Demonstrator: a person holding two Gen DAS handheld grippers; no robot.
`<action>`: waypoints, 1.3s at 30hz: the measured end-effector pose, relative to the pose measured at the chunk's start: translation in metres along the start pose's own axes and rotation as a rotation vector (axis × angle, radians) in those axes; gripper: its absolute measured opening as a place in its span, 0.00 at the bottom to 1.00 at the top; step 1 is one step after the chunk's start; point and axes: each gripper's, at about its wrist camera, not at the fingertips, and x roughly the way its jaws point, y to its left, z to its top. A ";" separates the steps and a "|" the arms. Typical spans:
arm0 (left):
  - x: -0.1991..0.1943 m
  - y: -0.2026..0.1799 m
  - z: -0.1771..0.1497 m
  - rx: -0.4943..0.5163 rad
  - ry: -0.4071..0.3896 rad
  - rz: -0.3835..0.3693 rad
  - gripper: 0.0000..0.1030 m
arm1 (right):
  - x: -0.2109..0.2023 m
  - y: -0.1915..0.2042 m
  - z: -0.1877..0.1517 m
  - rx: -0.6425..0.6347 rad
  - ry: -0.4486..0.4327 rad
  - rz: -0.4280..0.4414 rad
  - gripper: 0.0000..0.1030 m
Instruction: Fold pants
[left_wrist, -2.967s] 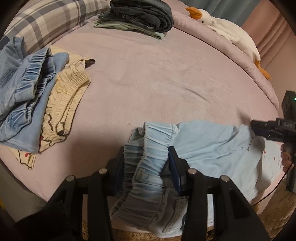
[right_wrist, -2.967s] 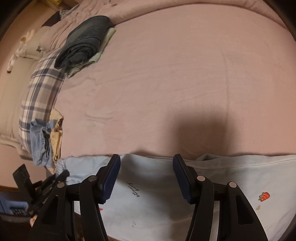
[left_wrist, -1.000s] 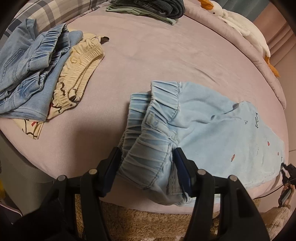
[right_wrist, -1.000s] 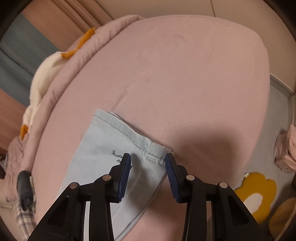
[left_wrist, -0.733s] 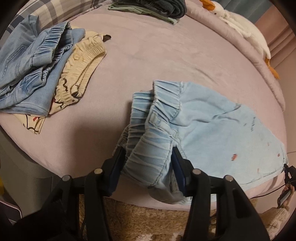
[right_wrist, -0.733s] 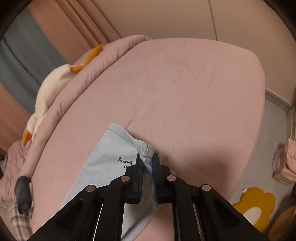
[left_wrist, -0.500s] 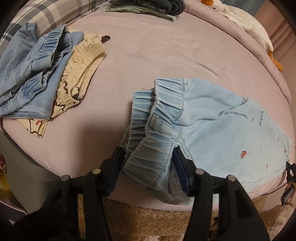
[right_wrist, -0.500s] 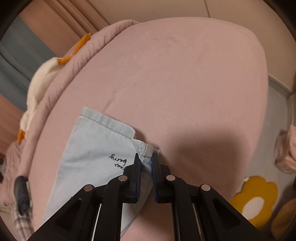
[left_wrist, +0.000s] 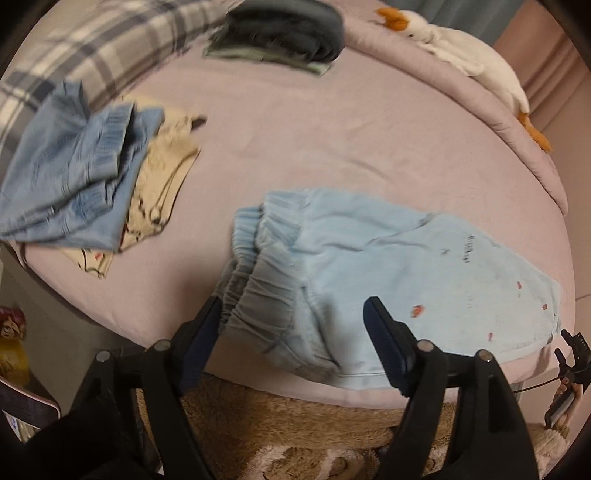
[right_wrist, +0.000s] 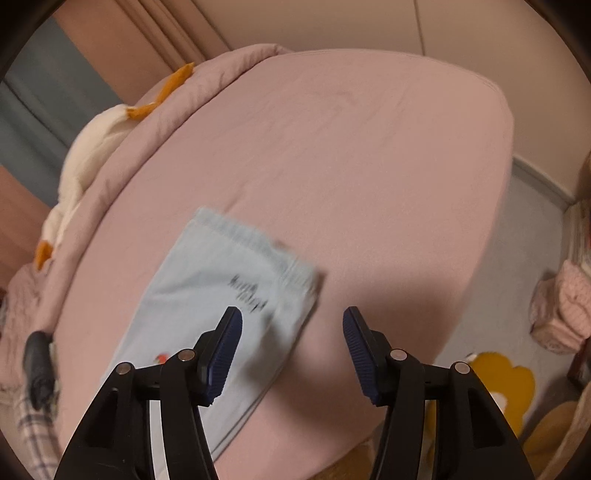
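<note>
Light blue denim pants (left_wrist: 373, 266) with small red marks lie flat across the near edge of the pink bed (left_wrist: 332, 140), elastic waistband at the left, leg ends at the right. My left gripper (left_wrist: 291, 325) hovers over the waistband with its jaws opening; the bunched waistband lies below and between them, and the pads no longer press it. In the right wrist view the pants' hem (right_wrist: 255, 251) lies on the sheet. My right gripper (right_wrist: 291, 332) is just above that hem corner, jaws opening, nothing gripped.
A pile of blue jeans (left_wrist: 74, 173) and cream shorts (left_wrist: 159, 184) sits at the left. Folded dark clothes (left_wrist: 284, 33) lie at the back by a plaid pillow (left_wrist: 92, 51). A goose plush (left_wrist: 472, 62) rests along the far edge. A furry rug (left_wrist: 288, 424) lies below.
Both grippers let go: the left jaws widened off the waistband and rose, the right jaws opened off the hem corner. The pants now lie on the bed.
</note>
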 end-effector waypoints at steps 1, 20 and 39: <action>-0.004 -0.002 0.001 0.006 -0.012 -0.006 0.77 | 0.002 0.004 -0.003 -0.014 0.006 0.013 0.55; -0.003 -0.076 -0.001 0.099 -0.005 -0.226 0.82 | 0.046 0.056 -0.034 -0.284 0.049 -0.117 0.23; 0.102 -0.195 -0.032 0.388 0.103 -0.148 0.84 | 0.048 0.057 -0.040 -0.306 0.015 -0.137 0.23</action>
